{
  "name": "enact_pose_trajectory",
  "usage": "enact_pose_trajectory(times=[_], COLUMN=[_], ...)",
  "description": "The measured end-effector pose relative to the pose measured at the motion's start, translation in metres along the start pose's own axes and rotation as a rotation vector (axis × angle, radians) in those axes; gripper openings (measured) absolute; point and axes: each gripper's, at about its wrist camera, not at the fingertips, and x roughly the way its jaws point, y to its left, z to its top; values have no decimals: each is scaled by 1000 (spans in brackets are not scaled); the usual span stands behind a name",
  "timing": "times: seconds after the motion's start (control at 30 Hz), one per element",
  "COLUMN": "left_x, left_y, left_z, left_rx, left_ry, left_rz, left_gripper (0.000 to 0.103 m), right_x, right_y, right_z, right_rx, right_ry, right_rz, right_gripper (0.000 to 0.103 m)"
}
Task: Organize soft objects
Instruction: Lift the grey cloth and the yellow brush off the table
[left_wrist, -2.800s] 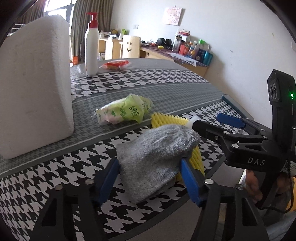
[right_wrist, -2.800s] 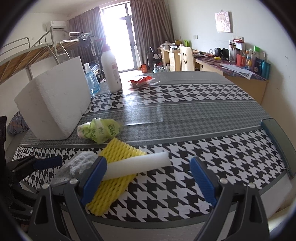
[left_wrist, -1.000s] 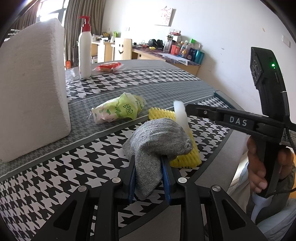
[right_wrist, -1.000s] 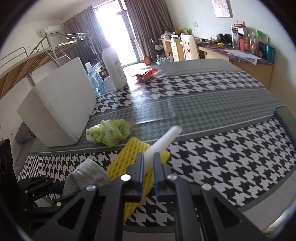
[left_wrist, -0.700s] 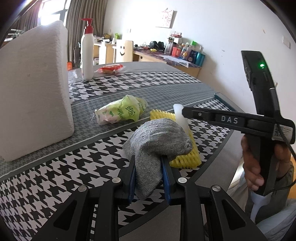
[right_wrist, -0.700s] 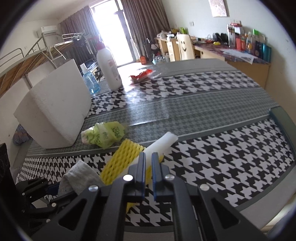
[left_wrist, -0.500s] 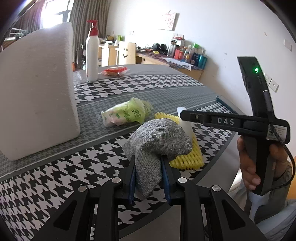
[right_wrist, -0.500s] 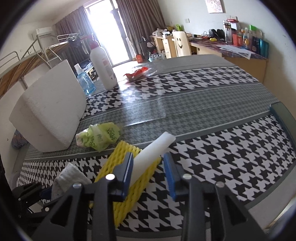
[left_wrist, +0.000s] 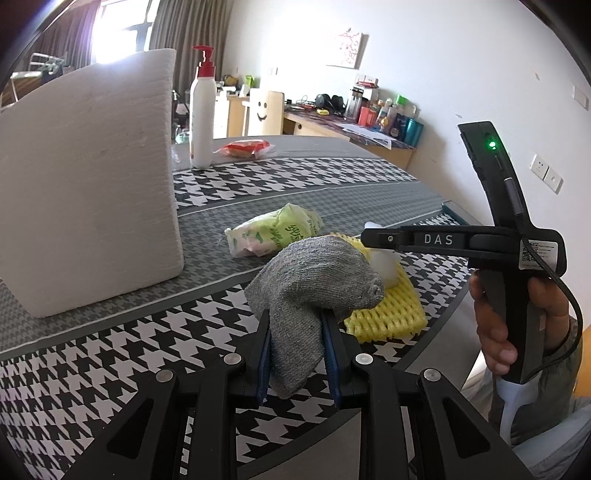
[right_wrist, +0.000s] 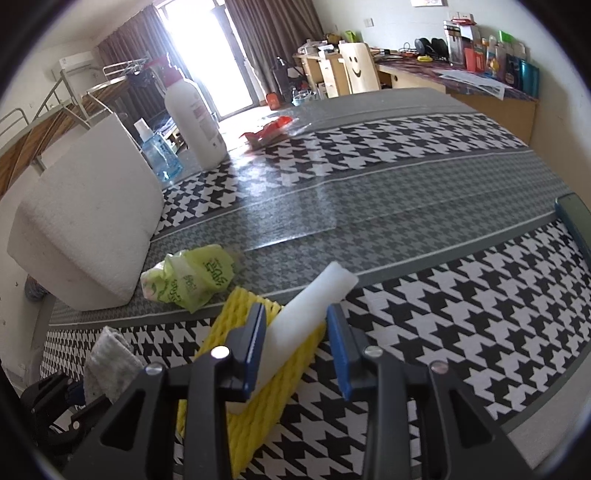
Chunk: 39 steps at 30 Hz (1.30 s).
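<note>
Underneath everything, the table (right_wrist: 424, 177) wears a houndstooth cloth in black, white and grey. Largest upon it is a white foam block (left_wrist: 88, 177), standing at the left side. Behind that block a white pump bottle (left_wrist: 202, 118) with a red top stands upright, with a red packet (left_wrist: 245, 147) lying just beside it. Near the middle lies a crumpled green plastic bag (left_wrist: 275, 230). Closer to the table's front edge a yellow foam net (left_wrist: 388, 310) lies flat, and a white foam stick (right_wrist: 306, 312) rests on top of it, slanting away from the camera. The right tongs (right_wrist: 297, 345) stand apart on either side of this stick; the left pad is close against it and the right pad stands clear. The left tongs (left_wrist: 297, 350) are clamped on a grey sock (left_wrist: 314, 280), which hangs bunched above the cloth, in front of the net.
</note>
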Motion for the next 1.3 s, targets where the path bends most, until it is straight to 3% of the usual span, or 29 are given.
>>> enact_pose_trajectory(times=[0.2,0.47,0.67,1.3], left_x=[-7,-14,-24,-45], left_y=[2,5,10,10], left_z=[-4,-7,-10,-2], left_rx=[4,0,-7,2], left_ry=[-8,-22,-40,-97], left_rz=[2,3,17,55], left_gripper=[26,26,26,26], right_x=[-2,5,-3,-45], right_y=[5,-1,5,29], right_z=[2,4,5,8], right_rx=[-19,13,-5,-82], right_ry=[-15,24,-16,-120], right_rz=[-13,-8,-2,16], right_gripper=[26,28,11,11])
